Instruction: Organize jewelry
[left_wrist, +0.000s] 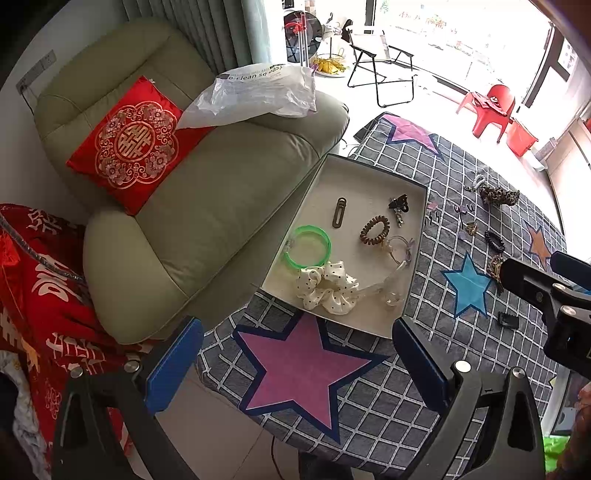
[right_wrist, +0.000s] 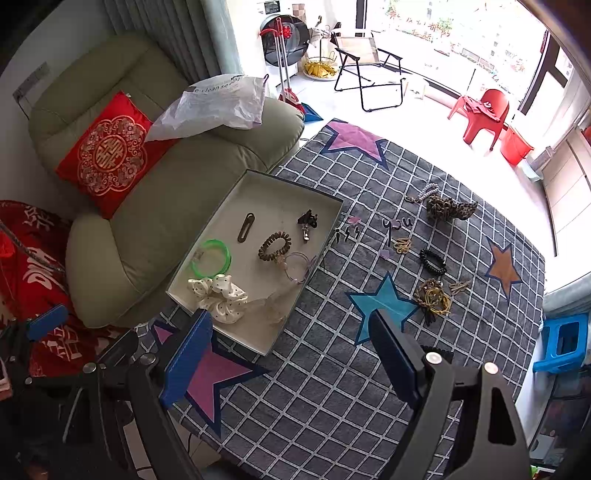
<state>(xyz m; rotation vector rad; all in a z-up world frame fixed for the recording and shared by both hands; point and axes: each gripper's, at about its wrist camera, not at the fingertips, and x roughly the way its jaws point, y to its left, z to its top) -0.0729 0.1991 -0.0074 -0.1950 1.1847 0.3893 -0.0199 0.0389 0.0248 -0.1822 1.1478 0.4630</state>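
A shallow white box is set at the left edge of the surface, which is covered by a grey checked cloth with coloured stars. Several pieces are already gathered inside it: a green bangle, a brown coil tie, a bronze clip, a black claw clip, a lilac ring tie and a white dotted scrunchie at its near end. The box appears to be meant as the collecting place, so the task is judged partly done.

Well apart from it, to the right on the cloth, the unsorted pieces are spread: a leopard scrunchie at the far side, a black coil tie, small pins just beside the box, and a tangled gold and black bundle next to the blue star.

The right gripper is held above the near part of the surface with its fingers spread wide and nothing between them, presumably ready for the bundle ahead. The left gripper is likewise spread and empty, held near the box's near end, perhaps to steady it.
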